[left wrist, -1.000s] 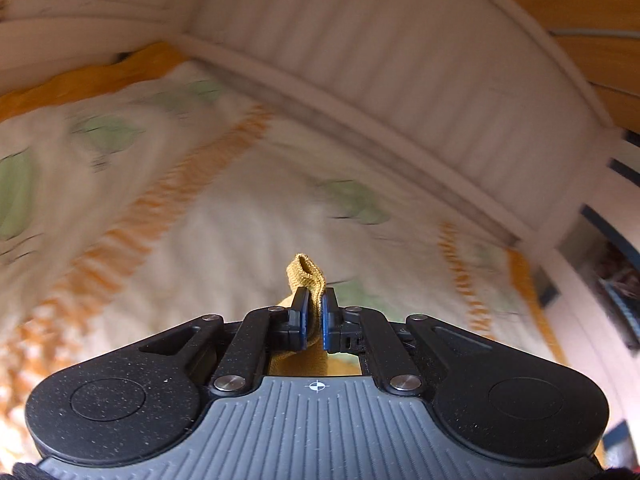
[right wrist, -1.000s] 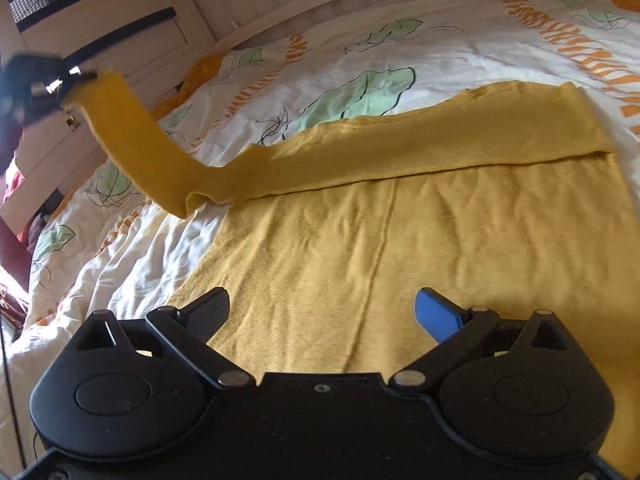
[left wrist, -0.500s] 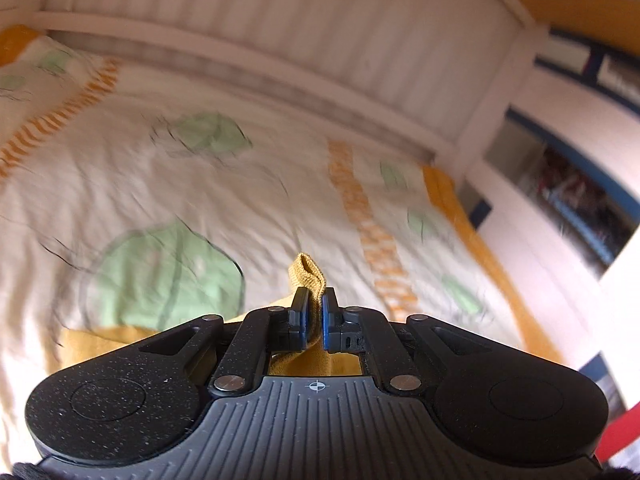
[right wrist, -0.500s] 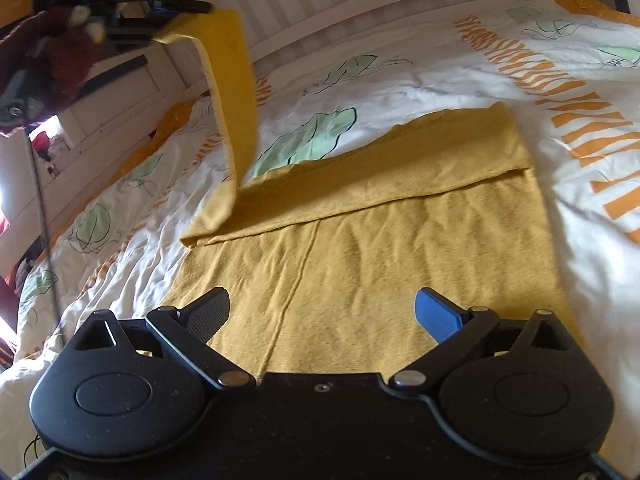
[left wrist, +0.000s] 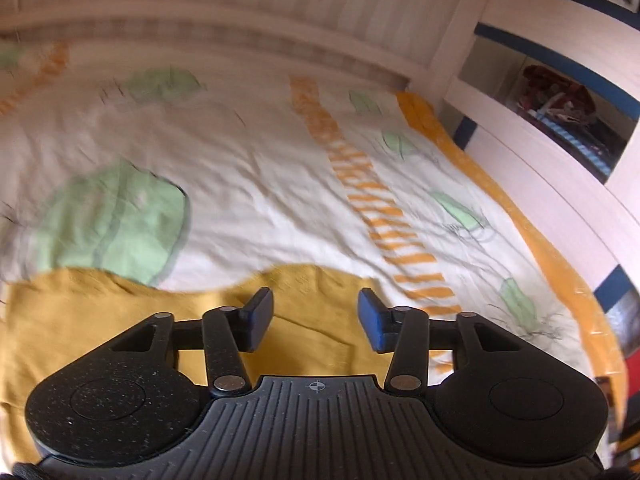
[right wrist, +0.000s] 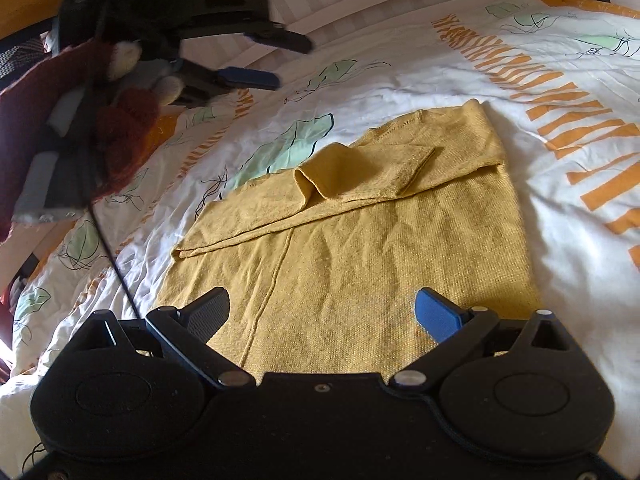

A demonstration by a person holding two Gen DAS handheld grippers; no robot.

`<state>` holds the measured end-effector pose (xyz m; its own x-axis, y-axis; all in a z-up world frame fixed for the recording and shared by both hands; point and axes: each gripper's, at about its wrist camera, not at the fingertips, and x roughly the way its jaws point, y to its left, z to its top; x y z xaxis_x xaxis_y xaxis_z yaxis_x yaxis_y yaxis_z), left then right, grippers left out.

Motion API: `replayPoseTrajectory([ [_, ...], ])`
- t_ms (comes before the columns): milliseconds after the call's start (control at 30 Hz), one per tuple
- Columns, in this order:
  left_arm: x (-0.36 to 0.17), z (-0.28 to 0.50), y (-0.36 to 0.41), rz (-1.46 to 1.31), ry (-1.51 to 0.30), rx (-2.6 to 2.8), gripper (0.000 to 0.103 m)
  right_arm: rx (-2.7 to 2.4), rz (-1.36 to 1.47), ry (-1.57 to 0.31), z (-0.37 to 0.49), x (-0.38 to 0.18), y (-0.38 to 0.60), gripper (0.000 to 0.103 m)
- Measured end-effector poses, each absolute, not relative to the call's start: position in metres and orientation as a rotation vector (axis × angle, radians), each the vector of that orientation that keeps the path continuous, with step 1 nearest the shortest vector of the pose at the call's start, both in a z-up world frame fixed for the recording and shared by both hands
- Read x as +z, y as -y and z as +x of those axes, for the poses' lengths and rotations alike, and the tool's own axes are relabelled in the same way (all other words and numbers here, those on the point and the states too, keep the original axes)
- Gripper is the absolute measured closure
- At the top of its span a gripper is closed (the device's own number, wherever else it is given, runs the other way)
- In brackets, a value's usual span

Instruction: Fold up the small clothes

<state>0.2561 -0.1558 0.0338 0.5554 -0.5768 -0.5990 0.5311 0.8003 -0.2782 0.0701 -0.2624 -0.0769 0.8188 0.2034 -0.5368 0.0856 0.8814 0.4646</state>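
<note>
While the mustard-yellow knit garment lay flat on the bed's leaf-printed duvet, both grippers hung over it with nothing between their fingers. From the right wrist view, the right gripper had its jaws spread wide above the near part of the fabric, one pad black and the other blue. A long sleeve was folded across the upper part of the garment, its cuffed end doubled back on itself and resting loosely on top. At the upper left of that view, the left gripper was in the air above the duvet, apart from the cloth, its jaws parted. From the left wrist view, the left gripper showed the same spread fingers, with the yellow fabric beneath and behind them. White slatted bed rail ran along the far side, and a white shelf unit with blue trim stood to the right.
</note>
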Motion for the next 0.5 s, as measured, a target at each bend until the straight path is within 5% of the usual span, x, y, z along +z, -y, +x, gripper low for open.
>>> replayPoseTrajectory([
  [500,-0.030,0.228,0.011,0.048,-0.795,-0.317,0.047,0.052,0.516,-0.603,0.082,-0.064,0.264,0.003],
])
